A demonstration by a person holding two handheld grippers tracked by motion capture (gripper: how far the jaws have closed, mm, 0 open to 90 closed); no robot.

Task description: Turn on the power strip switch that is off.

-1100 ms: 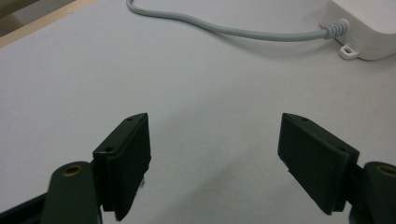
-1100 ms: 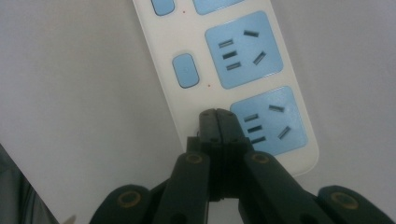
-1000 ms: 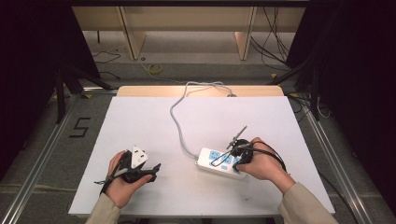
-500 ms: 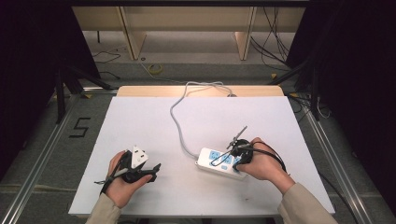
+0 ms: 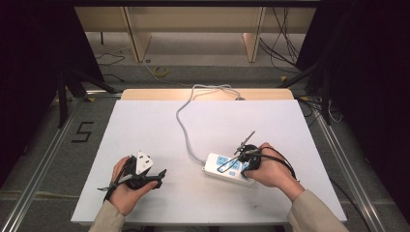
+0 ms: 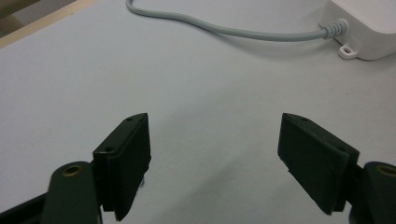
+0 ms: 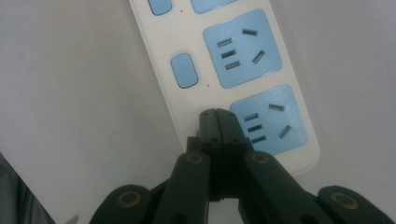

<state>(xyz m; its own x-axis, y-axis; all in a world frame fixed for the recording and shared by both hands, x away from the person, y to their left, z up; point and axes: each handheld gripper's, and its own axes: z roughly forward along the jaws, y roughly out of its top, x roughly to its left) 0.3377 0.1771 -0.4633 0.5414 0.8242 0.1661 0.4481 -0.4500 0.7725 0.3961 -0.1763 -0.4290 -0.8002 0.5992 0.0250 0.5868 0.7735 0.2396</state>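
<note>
A white power strip (image 5: 227, 169) with blue sockets lies on the white table at the right, and its grey cable (image 5: 183, 126) runs off to the far edge. My right gripper (image 5: 240, 163) is over the strip's near end. In the right gripper view the right gripper (image 7: 217, 115) is shut with nothing between its jaws. Its tips sit over the power strip's (image 7: 154, 42) white face beside the nearest socket (image 7: 275, 122), just below a blue switch button (image 7: 183, 71). My left gripper (image 5: 157, 177) rests at the front left. The left gripper (image 6: 215, 158) stands open and empty over bare table, facing the cable (image 6: 233, 31) and the strip's corner (image 6: 369, 28).
The white table top (image 5: 145, 125) has a wooden strip (image 5: 145, 94) along its far edge. Metal rails (image 5: 46, 154) run along both sides on the floor, where a "5" mark (image 5: 83, 131) shows. Loose cables (image 5: 285, 43) lie beyond the table.
</note>
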